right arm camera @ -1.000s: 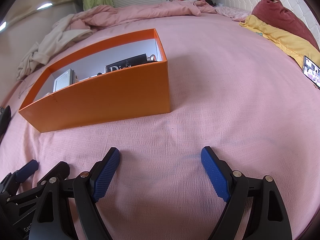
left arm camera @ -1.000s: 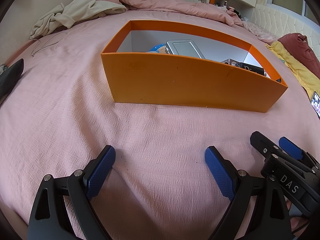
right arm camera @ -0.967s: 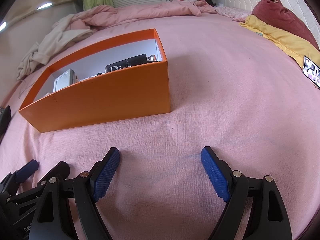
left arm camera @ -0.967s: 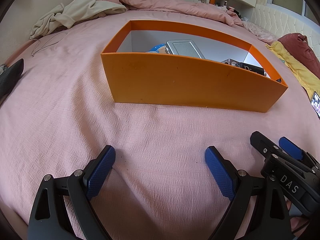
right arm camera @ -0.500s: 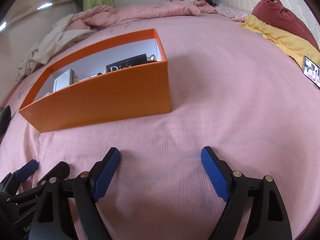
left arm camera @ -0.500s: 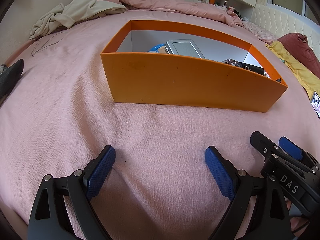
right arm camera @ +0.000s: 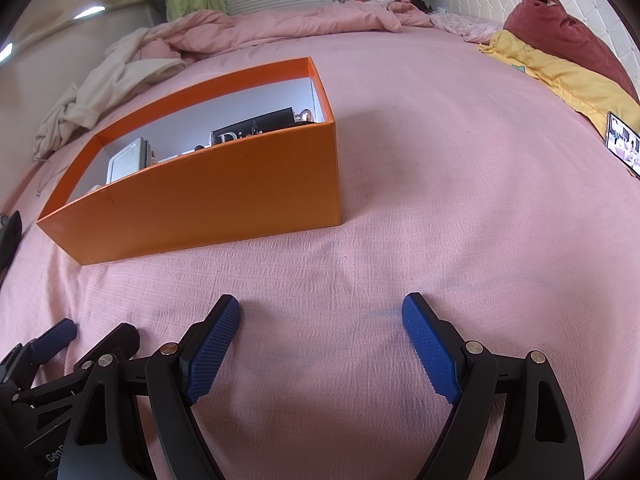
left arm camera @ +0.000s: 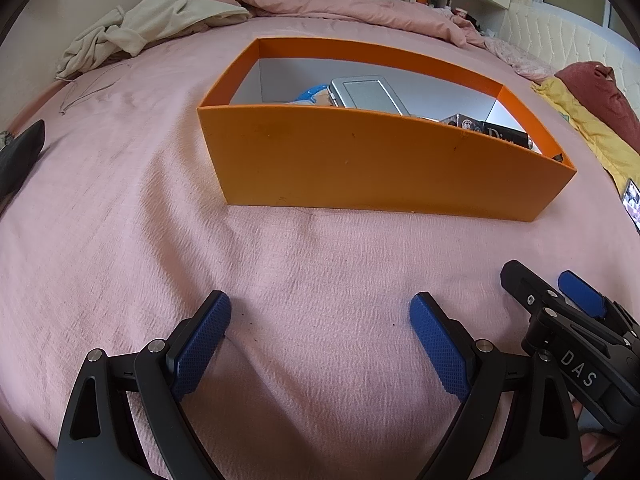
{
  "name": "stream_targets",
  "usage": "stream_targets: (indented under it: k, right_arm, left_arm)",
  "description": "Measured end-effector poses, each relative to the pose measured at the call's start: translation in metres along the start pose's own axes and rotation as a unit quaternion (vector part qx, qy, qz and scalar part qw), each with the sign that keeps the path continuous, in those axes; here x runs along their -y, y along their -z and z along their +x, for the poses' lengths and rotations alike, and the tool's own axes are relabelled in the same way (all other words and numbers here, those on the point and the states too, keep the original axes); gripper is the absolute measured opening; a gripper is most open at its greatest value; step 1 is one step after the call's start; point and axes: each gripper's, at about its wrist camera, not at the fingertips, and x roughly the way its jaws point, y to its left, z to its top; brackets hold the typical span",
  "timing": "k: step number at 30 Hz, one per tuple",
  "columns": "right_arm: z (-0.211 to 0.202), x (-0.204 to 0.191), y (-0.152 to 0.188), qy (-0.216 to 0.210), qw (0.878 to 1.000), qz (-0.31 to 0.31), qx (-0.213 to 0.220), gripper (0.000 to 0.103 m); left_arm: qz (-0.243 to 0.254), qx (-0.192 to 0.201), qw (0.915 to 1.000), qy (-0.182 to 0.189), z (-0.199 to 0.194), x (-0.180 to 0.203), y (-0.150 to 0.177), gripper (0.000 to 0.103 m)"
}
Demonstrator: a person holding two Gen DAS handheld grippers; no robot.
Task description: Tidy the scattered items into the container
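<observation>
An orange box [left arm camera: 360,164] [right arm camera: 208,200] stands on the pink bedsheet ahead of both grippers. Inside it lie a silver tin [left arm camera: 366,94] [right arm camera: 125,164], a black carton with white lettering [left arm camera: 496,134] [right arm camera: 256,130] and a blue-edged item [left arm camera: 310,94], partly hidden by the near wall. My left gripper [left arm camera: 320,312] hovers open over bare sheet, nothing between its blue pads. My right gripper [right arm camera: 320,312] is likewise open and empty; in the left wrist view it shows at the right edge [left arm camera: 560,304]. The left gripper's fingers [right arm camera: 56,340] appear at the lower left of the right wrist view.
A cream garment [left arm camera: 160,24] and a crumpled pink duvet [left arm camera: 340,4] lie beyond the box. A lit phone [right arm camera: 622,144] rests at the right by a yellow blanket [right arm camera: 560,76] and a dark red pillow [right arm camera: 568,36]. A dark object [left arm camera: 18,152] sits at the left edge.
</observation>
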Motion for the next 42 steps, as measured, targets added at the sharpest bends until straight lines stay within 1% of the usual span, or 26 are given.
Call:
stream_targets:
  k: [4, 6, 7, 10, 11, 13, 15, 17, 19, 21, 23, 24, 26, 29, 30, 32, 34, 36, 39, 42]
  right_arm:
    - [0.001, 0.002, -0.002, -0.007, 1.0, -0.002, -0.001, 0.09]
    - [0.0, -0.002, -0.001, -0.01, 1.0, -0.012, -0.003, 0.096]
    - [0.0, -0.004, -0.001, -0.011, 1.0, -0.019, -0.005, 0.097]
    - [0.0, -0.004, 0.001, -0.012, 1.0, -0.02, -0.006, 0.097]
    - [0.0, -0.003, 0.0, -0.013, 1.0, -0.019, -0.006, 0.097]
    - [0.0, -0.002, 0.0, -0.011, 1.0, -0.022, -0.007, 0.097]
    - [0.0, 0.0, 0.0, -0.011, 1.0, -0.022, -0.007, 0.098]
    - [0.001, -0.001, 0.0, -0.01, 1.0, -0.023, -0.007, 0.098]
    - [0.001, -0.001, 0.001, -0.011, 1.0, -0.023, -0.007, 0.098]
    - [0.001, -0.001, 0.001, -0.011, 1.0, -0.023, -0.007, 0.098]
    - [0.001, -0.002, 0.001, -0.01, 1.0, -0.024, -0.007, 0.099]
    - [0.001, -0.002, 0.001, -0.01, 1.0, -0.024, -0.007, 0.099]
    - [0.001, -0.005, 0.001, -0.01, 1.0, -0.025, -0.007, 0.1]
    - [0.002, -0.007, 0.001, -0.01, 1.0, -0.026, -0.008, 0.101]
    - [0.002, -0.008, 0.001, -0.012, 0.999, -0.028, -0.008, 0.101]
    - [0.003, -0.01, 0.001, -0.012, 0.999, -0.031, -0.01, 0.102]
    - [0.003, -0.01, 0.0, -0.014, 0.999, -0.034, -0.01, 0.102]
    - [0.004, -0.012, 0.0, -0.015, 0.999, -0.034, -0.011, 0.102]
    - [0.004, -0.012, 0.0, -0.014, 0.999, -0.035, -0.011, 0.102]
    - [0.003, -0.012, 0.0, -0.014, 0.999, -0.036, -0.013, 0.102]
  left_arm:
    - [0.005, -0.035, 0.9993, 0.009, 0.0, -0.003, -0.01, 0.091]
    - [-0.019, -0.046, 0.9987, 0.014, -0.004, -0.01, -0.014, 0.091]
    - [-0.042, -0.045, 0.9979, 0.022, -0.008, -0.016, -0.015, 0.091]
    - [-0.106, -0.028, 0.9922, 0.059, -0.021, -0.037, -0.016, 0.091]
    - [-0.119, -0.021, 0.9908, 0.061, -0.026, -0.042, -0.017, 0.091]
    - [-0.134, 0.009, 0.9893, 0.057, -0.039, -0.05, -0.021, 0.091]
    - [-0.123, 0.043, 0.9904, 0.045, -0.052, -0.05, -0.028, 0.091]
    - [-0.096, 0.063, 0.9928, 0.034, -0.061, -0.045, -0.04, 0.091]
    - [-0.065, 0.072, 0.9946, 0.037, -0.066, -0.037, -0.057, 0.091]
    - [-0.038, 0.071, 0.9951, 0.058, -0.065, -0.035, -0.078, 0.091]
    - [-0.021, 0.057, 0.9947, 0.083, -0.059, -0.033, -0.097, 0.091]
    - [-0.017, 0.049, 0.9944, 0.091, -0.057, -0.032, -0.099, 0.091]
    - [-0.006, 0.025, 0.9934, 0.111, -0.047, -0.028, -0.111, 0.091]
    - [0.006, -0.024, 0.9899, 0.14, -0.025, -0.021, -0.129, 0.091]
    - [0.011, -0.038, 0.9896, 0.138, -0.017, -0.019, -0.135, 0.091]
    - [0.023, -0.048, 0.9914, 0.12, -0.006, -0.009, -0.144, 0.091]
    - [0.035, -0.057, 0.9913, 0.113, 0.004, -0.004, -0.151, 0.091]
    - [0.037, -0.068, 0.9913, 0.107, 0.012, -0.002, -0.154, 0.091]
    - [0.059, -0.082, 0.9917, 0.079, 0.026, 0.006, -0.149, 0.091]
    - [0.091, -0.119, 0.9878, 0.041, 0.049, 0.016, -0.135, 0.091]
